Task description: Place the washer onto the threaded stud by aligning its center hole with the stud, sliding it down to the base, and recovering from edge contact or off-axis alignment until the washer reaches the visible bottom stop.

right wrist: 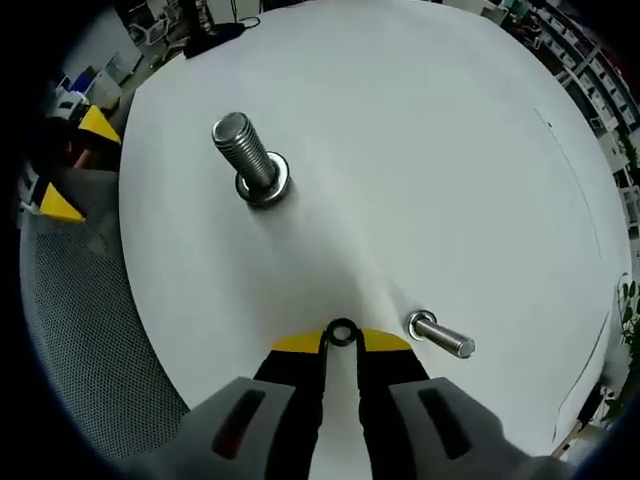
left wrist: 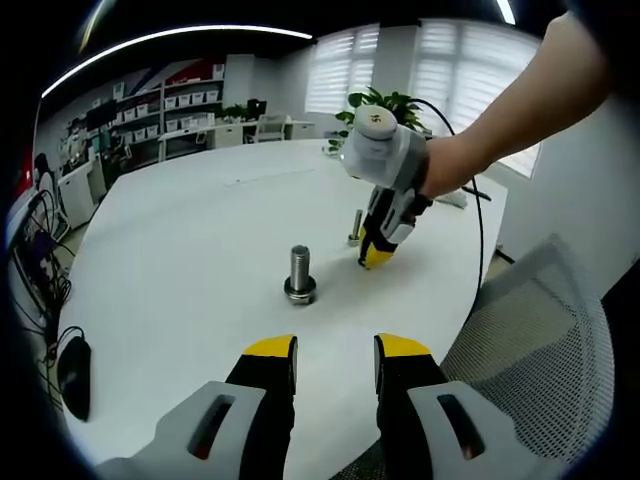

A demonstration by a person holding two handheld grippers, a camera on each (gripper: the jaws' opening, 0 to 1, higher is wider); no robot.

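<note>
In the left gripper view, the left gripper (left wrist: 335, 350) is rising from the bottom centre of the frame with its yellow-tipped jaws standing apart and nothing between them. Just above it, near the middle of the picture, the big bolt (left wrist: 300, 274) is standing upright on the white table (left wrist: 180, 250) with what looks like a ring already lying around its foot. Further right, the right gripper (left wrist: 374, 257) is coming down from the upper right in a person's hand (left wrist: 450, 165), its tip close to the table beside a smaller bolt (left wrist: 356, 228).

In the right gripper view, the big bolt (right wrist: 250, 158) is sitting in the upper left of the frame, while at the bottom centre the right gripper (right wrist: 341, 342) is pinching the washer (right wrist: 342, 331) by its rim, jaws nearly closed on it, the hole facing the camera. Just to the right of the washer the smaller bolt (right wrist: 440, 335) is standing close by but not touching it.

The washer is looking thin, stiff, light and smooth metal, so it is likely to slip or twist in a hard pinch; holding it by opposite edges, with the hole left free, seems best. It is not yet over any bolt, so centring the hole above the thread tip is the next need, and a tilted washer could catch on the threads.
</note>
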